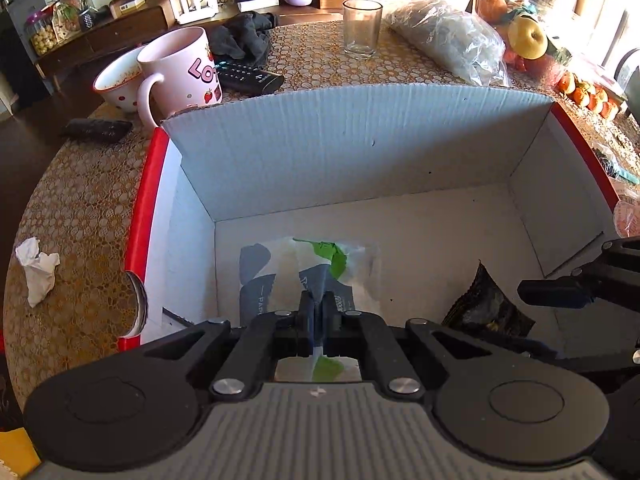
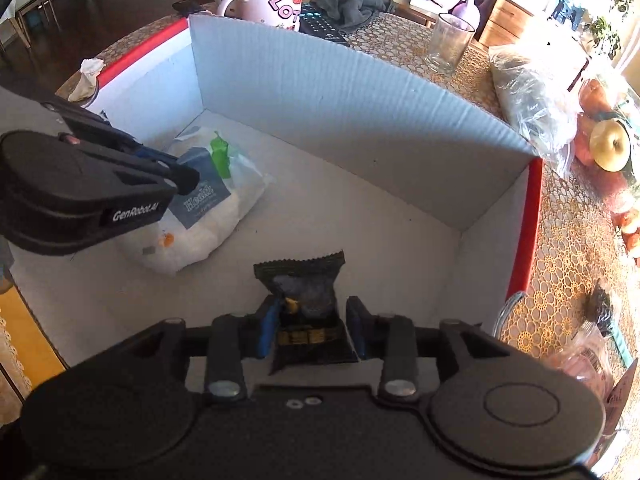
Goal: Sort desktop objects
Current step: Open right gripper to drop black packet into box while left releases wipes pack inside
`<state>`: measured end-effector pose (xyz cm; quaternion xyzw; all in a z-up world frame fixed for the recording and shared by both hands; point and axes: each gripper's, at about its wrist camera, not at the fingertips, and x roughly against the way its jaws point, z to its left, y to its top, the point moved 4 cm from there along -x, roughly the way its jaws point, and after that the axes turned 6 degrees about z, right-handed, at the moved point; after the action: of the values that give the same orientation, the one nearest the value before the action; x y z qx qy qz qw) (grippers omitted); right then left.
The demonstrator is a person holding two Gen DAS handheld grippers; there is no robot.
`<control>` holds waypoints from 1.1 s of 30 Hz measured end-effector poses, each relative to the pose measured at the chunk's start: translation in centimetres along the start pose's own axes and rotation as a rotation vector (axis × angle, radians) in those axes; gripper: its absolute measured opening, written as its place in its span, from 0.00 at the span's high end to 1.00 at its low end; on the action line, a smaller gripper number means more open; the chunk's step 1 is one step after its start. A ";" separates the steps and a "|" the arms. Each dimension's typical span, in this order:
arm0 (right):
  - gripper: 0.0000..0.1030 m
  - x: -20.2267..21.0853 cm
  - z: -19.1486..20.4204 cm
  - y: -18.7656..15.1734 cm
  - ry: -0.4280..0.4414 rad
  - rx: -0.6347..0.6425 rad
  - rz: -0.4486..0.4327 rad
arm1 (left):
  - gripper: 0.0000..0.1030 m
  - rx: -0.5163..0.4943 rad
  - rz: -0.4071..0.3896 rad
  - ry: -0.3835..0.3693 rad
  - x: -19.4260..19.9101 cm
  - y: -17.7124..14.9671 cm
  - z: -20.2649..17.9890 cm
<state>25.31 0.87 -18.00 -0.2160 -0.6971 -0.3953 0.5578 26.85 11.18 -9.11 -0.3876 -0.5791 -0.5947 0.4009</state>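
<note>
We see both grippers down inside an open white cardboard box (image 1: 360,148) with red outer edges, sitting on a counter (image 1: 80,200) covered by a gold lace-pattern cloth. Left gripper (image 1: 319,312): jaws together, clamped on the edge of a white tissue pack (image 2: 208,216) with blue-grey and green print, which lies on the box floor toward its left side. Right gripper (image 2: 312,320): jaws apart, a dark snack packet (image 2: 308,312) lying on the box floor between them; the pads stand just off its sides, not pressing. The two items are near each other but not touching. Outside the box, behind its far wall: a pink mug (image 1: 180,68) with strawberry print, a dotted bowl (image 1: 116,84) beside it, a black remote (image 1: 248,76), a dark cloth (image 1: 244,36), an empty glass tumbler (image 1: 361,28). A clear plastic bag (image 1: 448,40) and a yellow pear (image 1: 528,42) lie to the right, and a crumpled tissue (image 1: 38,268) lies on the counter left of the box.
</note>
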 end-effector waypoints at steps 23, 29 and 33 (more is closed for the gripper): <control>0.19 5.3 -0.6 -2.3 0.057 -0.016 -0.161 | 0.21 0.070 -0.067 -0.074 2.7 -0.7 -0.8; 0.06 7.2 -1.2 -3.5 0.090 -0.031 -0.229 | 0.13 0.078 -0.096 -0.082 3.9 -0.9 -1.2; 0.05 8.4 -1.7 -4.3 0.095 -0.051 -0.261 | 0.05 0.076 -0.119 -0.084 4.7 -1.1 -1.6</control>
<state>20.75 -4.22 -11.26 -0.1188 -0.6816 -0.4919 0.5285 24.07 9.42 -5.19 -0.3616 -0.6394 -0.5785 0.3546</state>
